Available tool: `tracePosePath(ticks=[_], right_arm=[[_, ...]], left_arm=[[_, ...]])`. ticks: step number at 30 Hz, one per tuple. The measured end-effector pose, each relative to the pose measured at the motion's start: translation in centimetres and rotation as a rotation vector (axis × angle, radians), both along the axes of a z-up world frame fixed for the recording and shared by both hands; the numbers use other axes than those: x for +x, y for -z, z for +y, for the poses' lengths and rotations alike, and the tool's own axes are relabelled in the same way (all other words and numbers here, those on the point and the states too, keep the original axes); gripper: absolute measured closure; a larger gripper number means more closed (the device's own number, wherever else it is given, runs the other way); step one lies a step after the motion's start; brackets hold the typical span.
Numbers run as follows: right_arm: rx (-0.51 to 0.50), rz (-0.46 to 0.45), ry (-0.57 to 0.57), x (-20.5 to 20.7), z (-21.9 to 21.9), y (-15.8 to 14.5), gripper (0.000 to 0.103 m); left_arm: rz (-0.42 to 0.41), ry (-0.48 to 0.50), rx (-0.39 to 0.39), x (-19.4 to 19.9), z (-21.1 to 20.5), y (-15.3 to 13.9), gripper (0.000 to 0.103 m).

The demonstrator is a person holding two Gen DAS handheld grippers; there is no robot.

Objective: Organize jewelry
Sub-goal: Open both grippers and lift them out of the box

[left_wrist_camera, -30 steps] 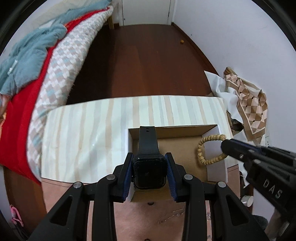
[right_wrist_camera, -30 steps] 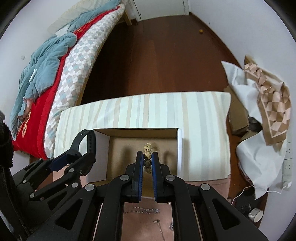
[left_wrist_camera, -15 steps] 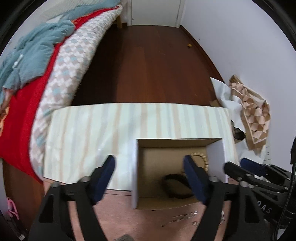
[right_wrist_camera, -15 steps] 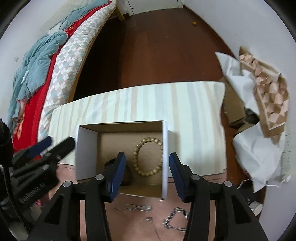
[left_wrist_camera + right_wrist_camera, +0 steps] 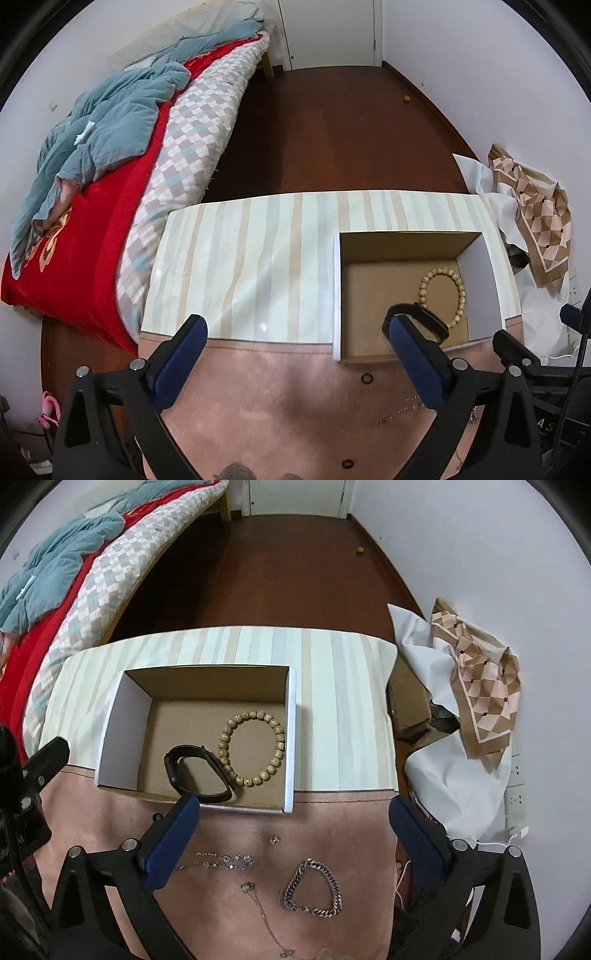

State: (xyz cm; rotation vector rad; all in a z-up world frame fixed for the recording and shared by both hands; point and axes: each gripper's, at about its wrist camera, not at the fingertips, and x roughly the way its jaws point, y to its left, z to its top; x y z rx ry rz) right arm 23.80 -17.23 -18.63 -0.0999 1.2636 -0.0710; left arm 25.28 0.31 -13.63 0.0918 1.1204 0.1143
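1. Right wrist view: we see the open cardboard box (image 5: pixel 207 738) on the desk (image 5: pixel 332 834), straddling the edge where the striped cover meets the pink one.
2. Inside the box lie two pieces — a wooden bead bracelet (image 5: pixel 252 748) toward the right wall and a black watch (image 5: pixel 197 774) at the near side, its band touching the beads.
3. Our right tongs (image 5: pixel 293 843) are spread wide with nothing between the blue pads, hovering over the pink cover just in front of the box.
4. Below them on the pink cover we find a silver chain bracelet (image 5: pixel 314 891), a thin necklace with sparkling stones (image 5: pixel 221 860), a long fine chain (image 5: pixel 264 917) and a small earring (image 5: pixel 274 839).
5. Left wrist view: our left tongs (image 5: pixel 295 354) are also wide open and empty — the left pad over the desk, the right pad in front of the box's near corner.
6. A small dark ring (image 5: pixel 366 378) lies on the pink cover just before the box.
7. Beyond the desk stands a bed (image 5: pixel 110 177) with a red blanket.
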Motion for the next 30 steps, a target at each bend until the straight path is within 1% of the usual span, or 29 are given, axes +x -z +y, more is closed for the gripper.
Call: tracePosePath(ticks=[6, 15, 20, 24, 30], right_arm=[[0.002, -0.066, 0.014, -2.4, 0.3, -2.7, 0.0], [0.005, -0.168, 0.017, -7.0, 1.2, -8.0, 0.0], [0.003, -0.228, 0.013, -9.6, 2.0, -11.1, 0.0], [0.002, -0.265, 0.012, -11.6, 2.4, -12.9, 0.0], [0.015, -0.305, 0.006, -14.3, 3.0, -14.8, 0.0]], left_arm=[[-0.077, 0.0, 0.01, -2.8, -0.1, -2.8, 0.002], [-0.149, -0.005, -0.024, -7.1, 0.5, -6.9, 0.002], [-0.189, 0.0, -0.025, -9.6, 0.8, -9.0, 0.002], [-0.218, 0.002, -0.023, -11.5, 0.9, -10.3, 0.002], [-0.242, 0.001, -0.032, -13.9, 1.1, -11.6, 0.002]])
